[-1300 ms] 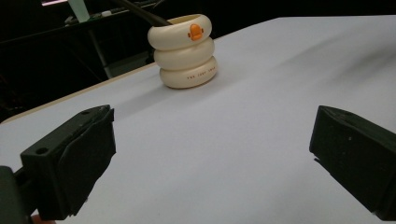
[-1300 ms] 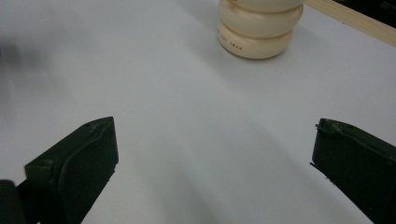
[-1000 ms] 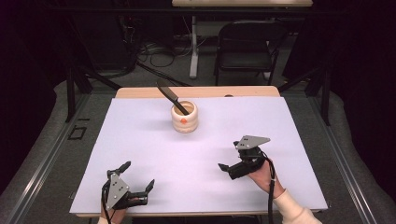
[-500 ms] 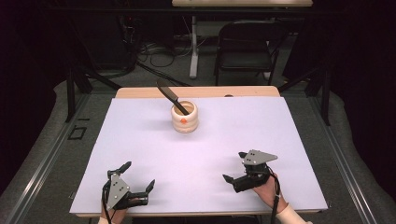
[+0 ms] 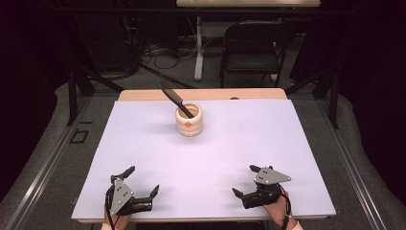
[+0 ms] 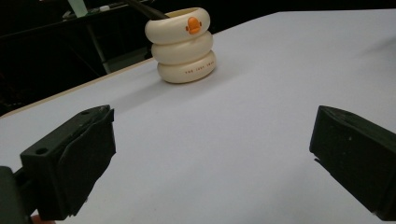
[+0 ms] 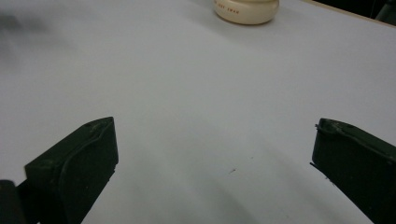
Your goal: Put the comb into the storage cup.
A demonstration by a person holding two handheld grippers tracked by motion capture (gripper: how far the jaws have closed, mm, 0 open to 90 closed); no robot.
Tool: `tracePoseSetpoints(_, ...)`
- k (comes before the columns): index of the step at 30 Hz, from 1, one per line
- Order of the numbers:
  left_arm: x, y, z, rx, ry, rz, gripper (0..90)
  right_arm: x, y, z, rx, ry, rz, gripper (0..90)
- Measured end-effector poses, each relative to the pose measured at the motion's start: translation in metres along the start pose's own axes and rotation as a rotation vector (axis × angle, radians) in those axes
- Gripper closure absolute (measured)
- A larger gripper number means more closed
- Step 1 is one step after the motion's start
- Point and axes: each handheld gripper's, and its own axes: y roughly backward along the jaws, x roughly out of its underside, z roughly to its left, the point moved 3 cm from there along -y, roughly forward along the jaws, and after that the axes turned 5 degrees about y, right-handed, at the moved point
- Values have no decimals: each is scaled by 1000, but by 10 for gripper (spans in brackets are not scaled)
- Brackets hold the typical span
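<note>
A cream ribbed holder (image 5: 189,120) with an orange duck mark stands upright at the back middle of the white table (image 5: 249,139). A black utensil (image 5: 175,97) leans out of it toward the back left. The holder (image 6: 183,45) is far ahead in the left gripper view, and its base (image 7: 246,10) sits at the top edge of the right gripper view. My left gripper (image 5: 142,180) rests near the front left edge, open and empty. Near the front right edge my right gripper (image 5: 245,180) is open, with nothing between its jaws.
A black folding chair (image 5: 253,45) and a white post (image 5: 198,48) with cables stand on the floor beyond the table. A wooden strip (image 5: 201,94) borders the table's far edge. A dark frame bar (image 5: 76,91) stands at the left.
My right gripper has drawn back toward the front edge and lower on the table. The left gripper, holder and utensil have stayed put.
</note>
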Motion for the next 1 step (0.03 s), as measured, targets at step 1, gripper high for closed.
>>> tracePoseSetpoints(1,0,0,0,0,0,0,3,0,1,0,0,-3,-12,0)
